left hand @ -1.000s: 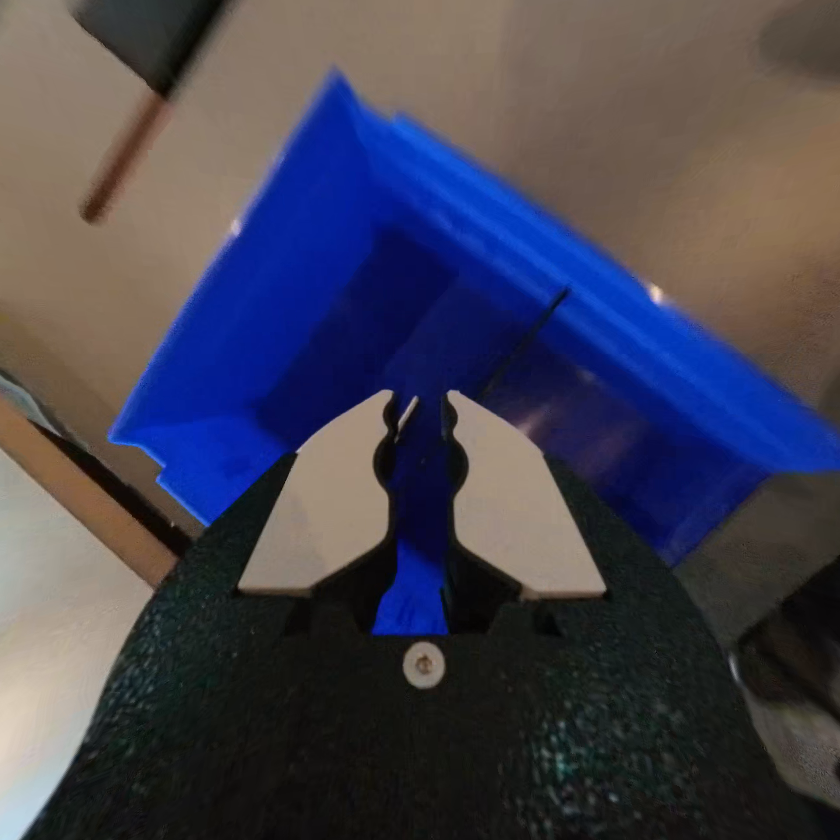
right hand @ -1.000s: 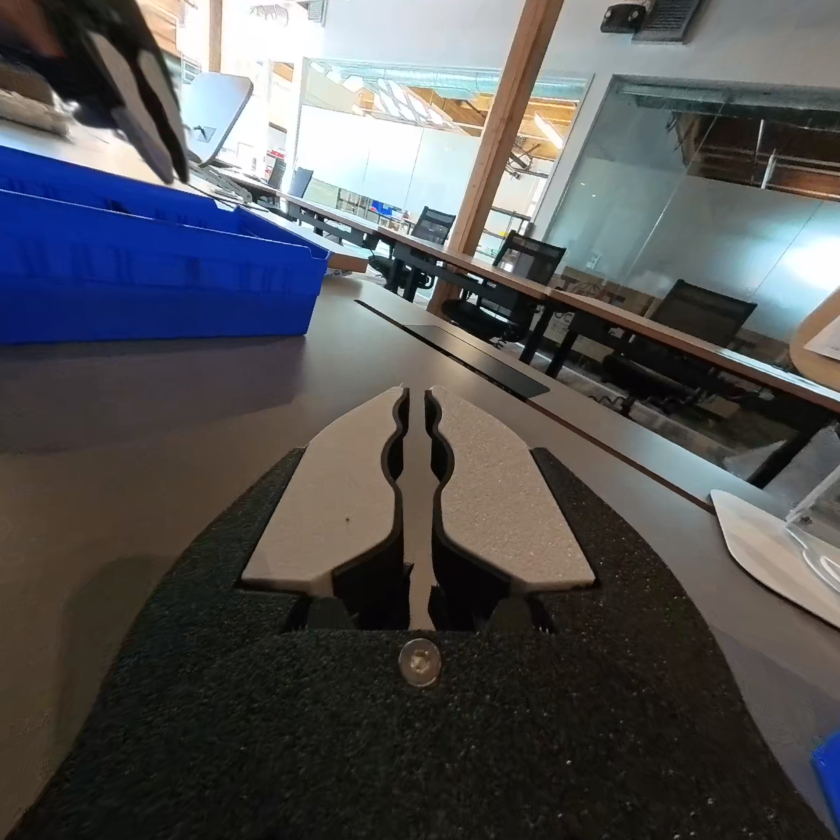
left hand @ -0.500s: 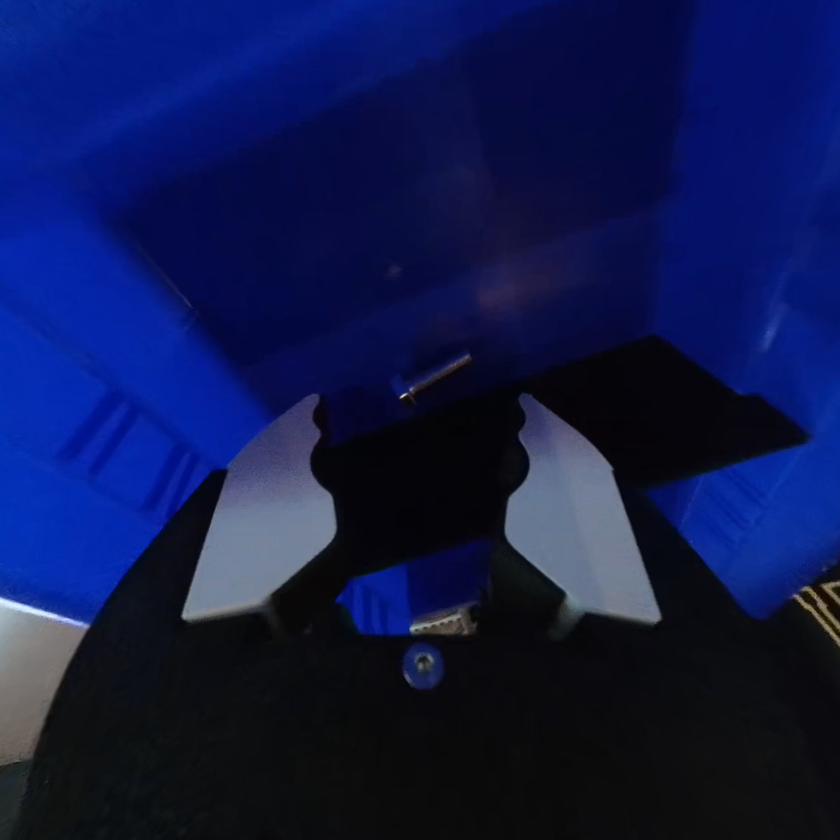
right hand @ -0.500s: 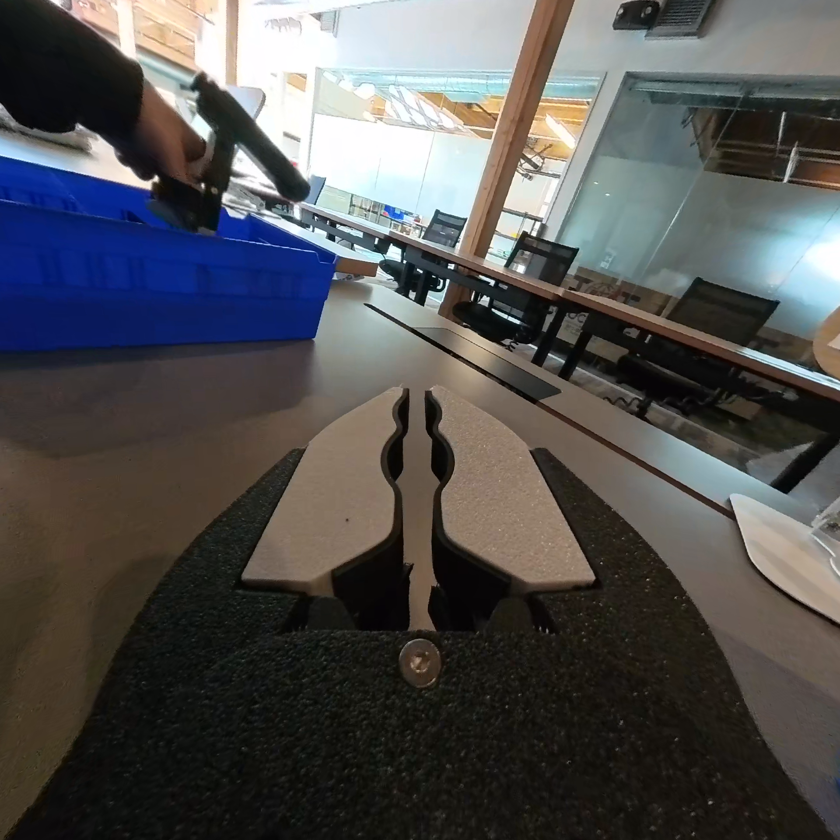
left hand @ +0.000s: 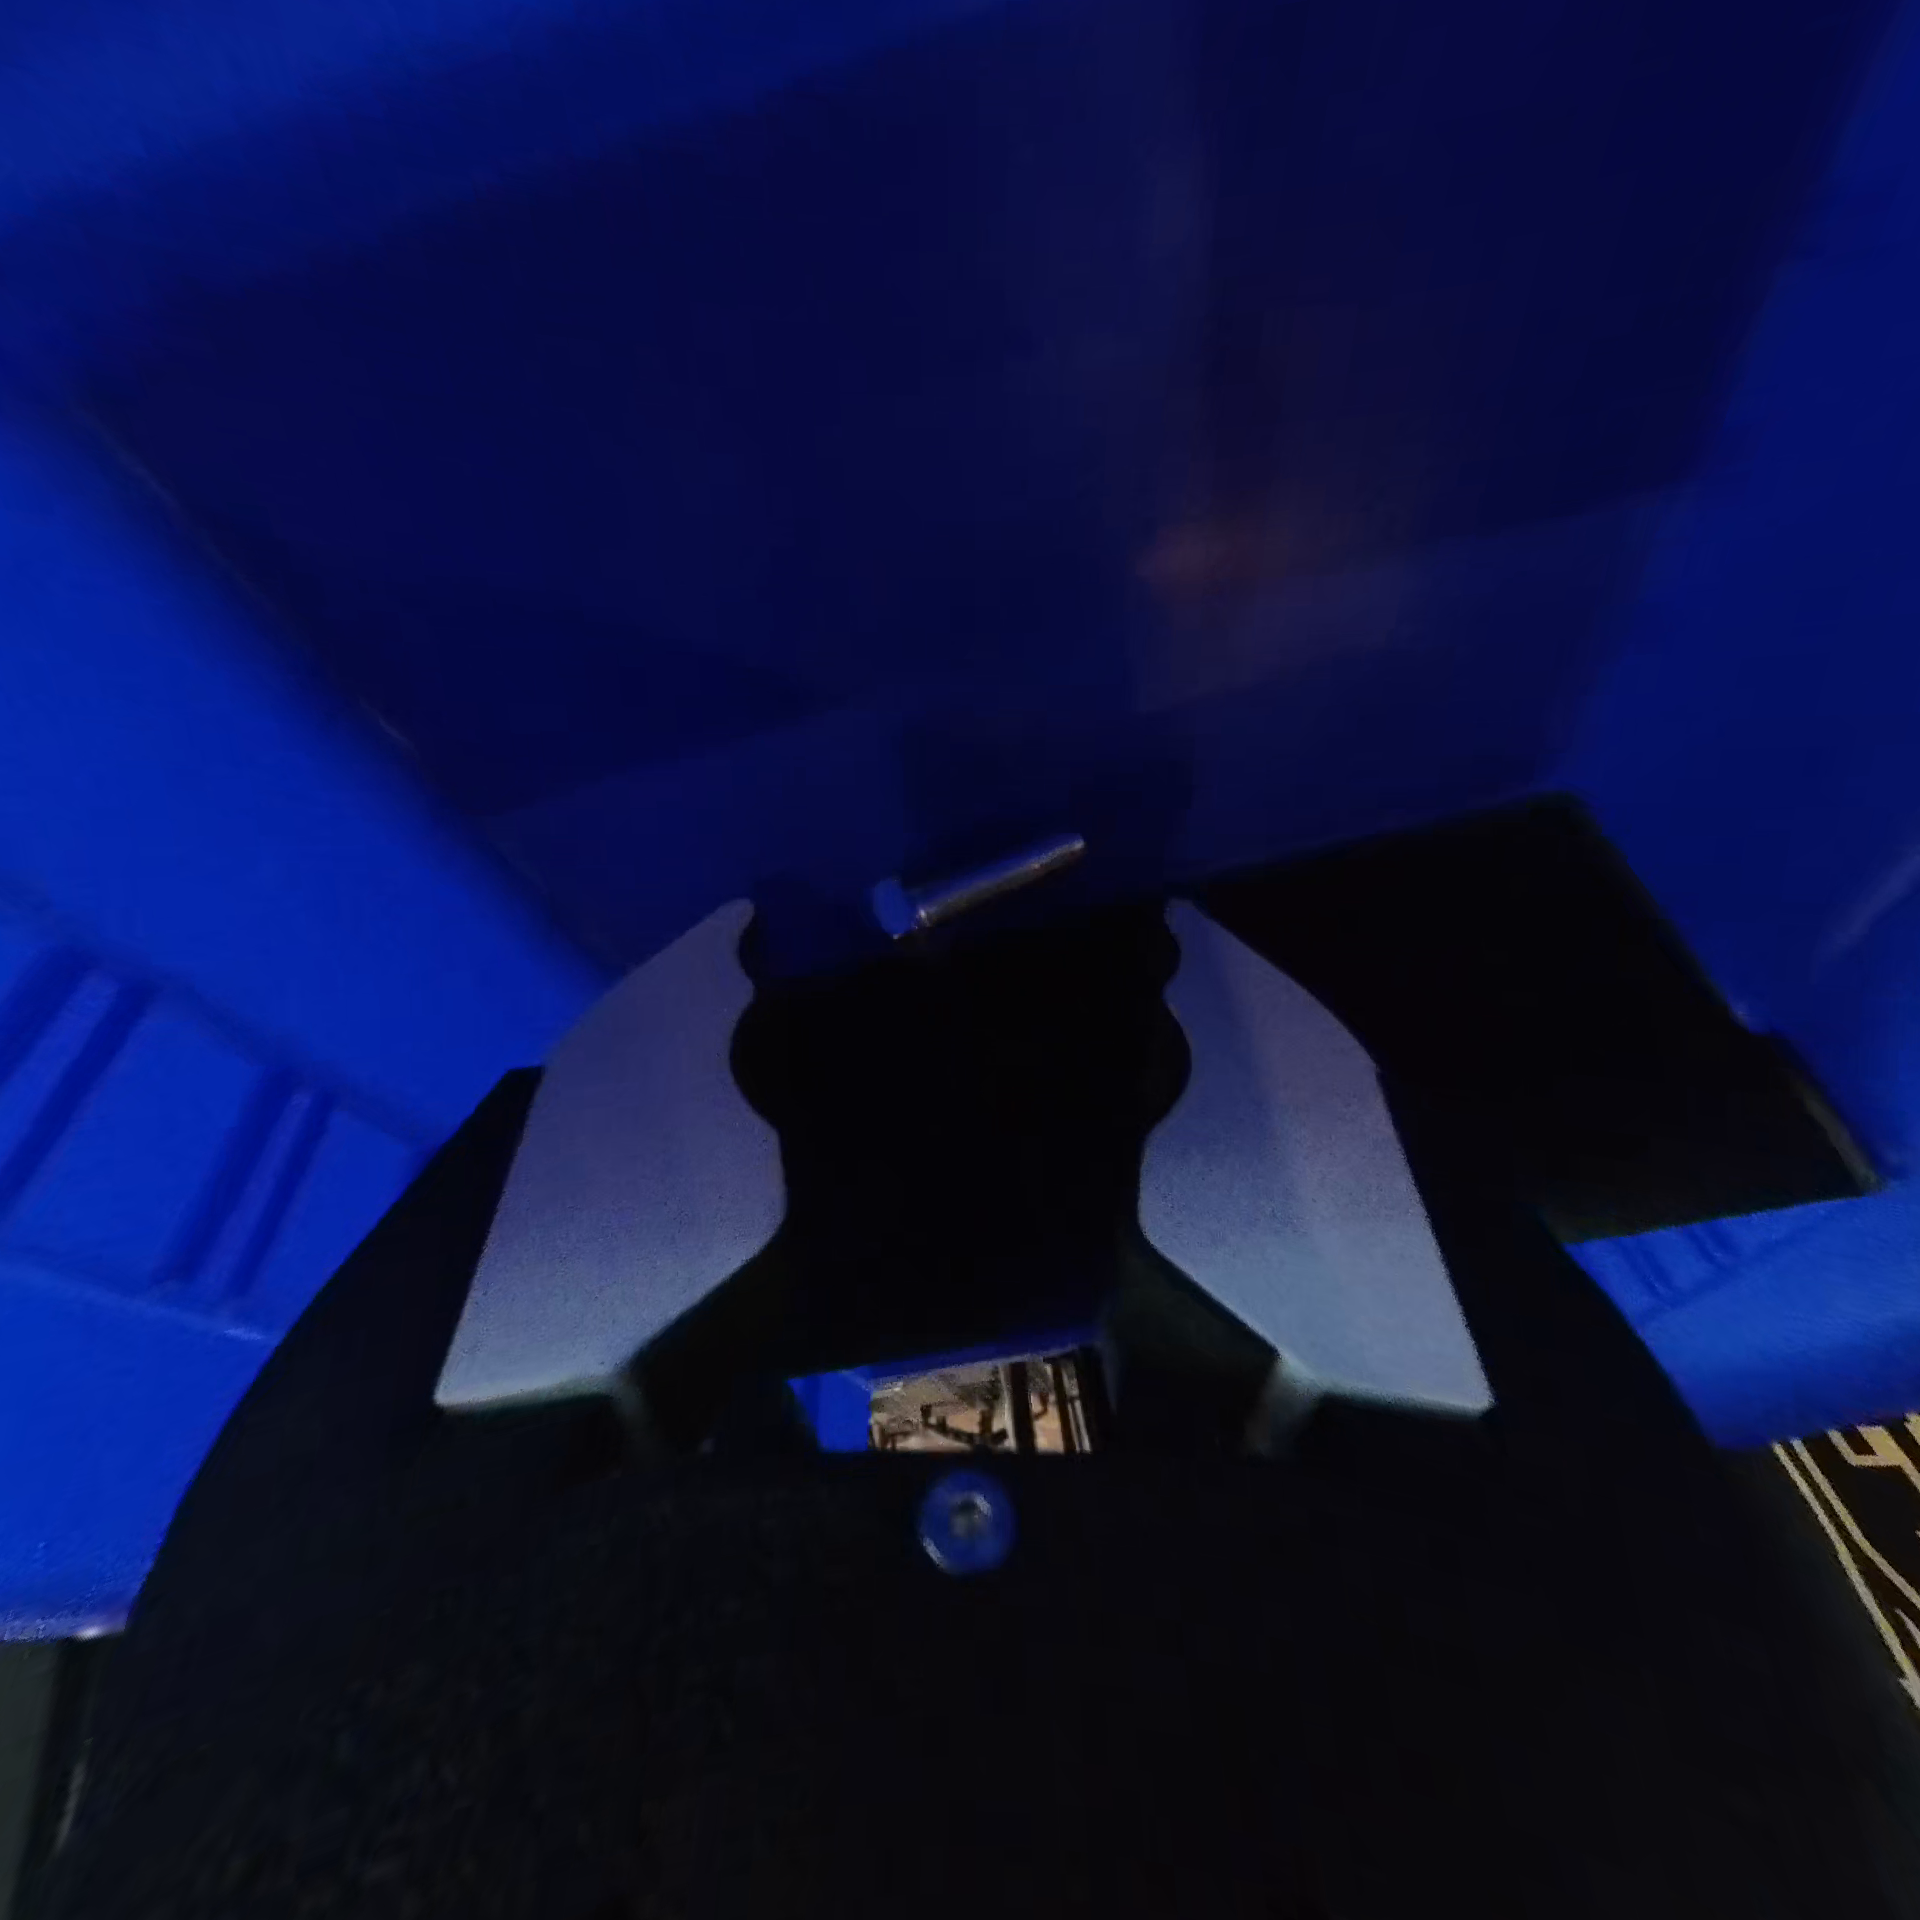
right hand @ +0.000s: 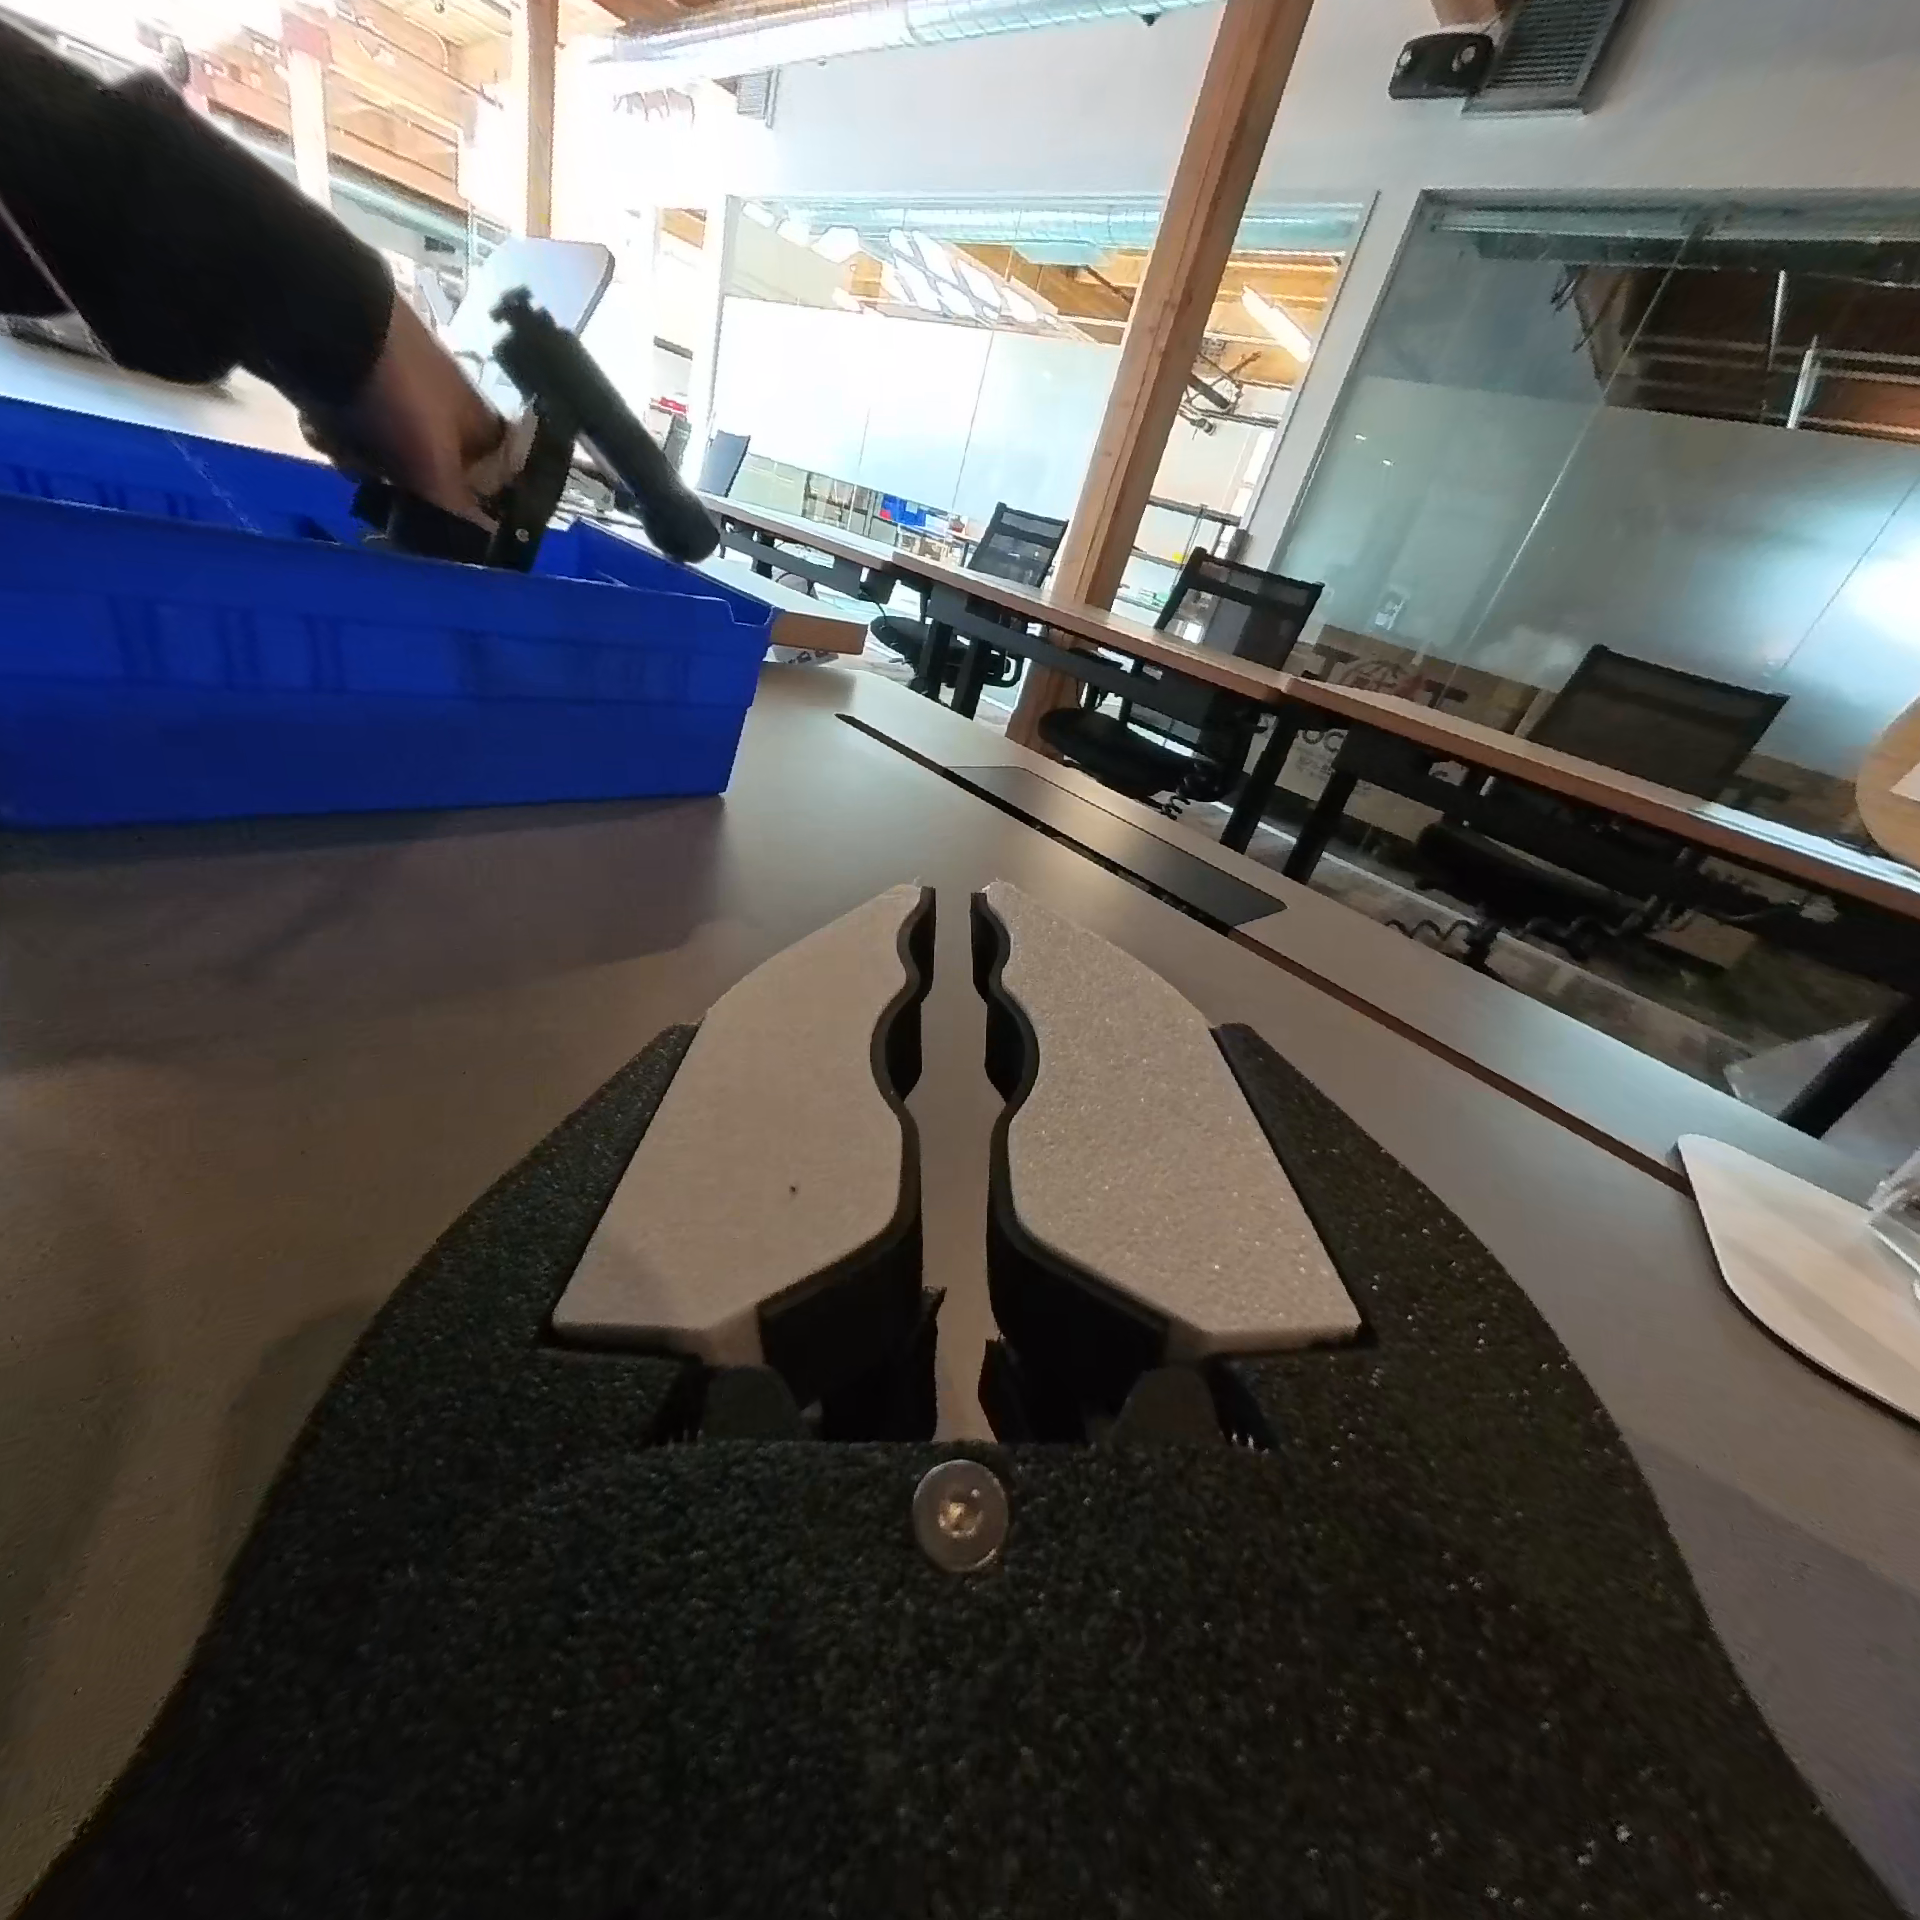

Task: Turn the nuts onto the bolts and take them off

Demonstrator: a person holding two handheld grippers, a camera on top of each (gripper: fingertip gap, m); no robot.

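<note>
A small silver bolt (left hand: 971,886) lies on the floor of a blue plastic bin (left hand: 312,935), just beyond my fingertips. My left gripper (left hand: 958,914) is open and empty, reaching down inside the bin. A black divider plate (left hand: 1507,987) stands in the bin at the right. In the right wrist view the bin (right hand: 364,675) stands on the table at the left, with a hand holding the left gripper (right hand: 520,499) in it. My right gripper (right hand: 953,891) is shut and empty, low over the table (right hand: 364,987). No nut shows.
A white flat object (right hand: 1829,1278) lies at the table's right edge. A black cable slot (right hand: 1122,842) runs across the table ahead of the right gripper. Desks and office chairs stand beyond the table, with a wooden post behind. Across from one pair of fingers to the other is roughly 40 cm.
My left gripper has gone from above the bin down into it and has opened. It now sits closer to the bolt. My right gripper has stayed shut and nearly still.
</note>
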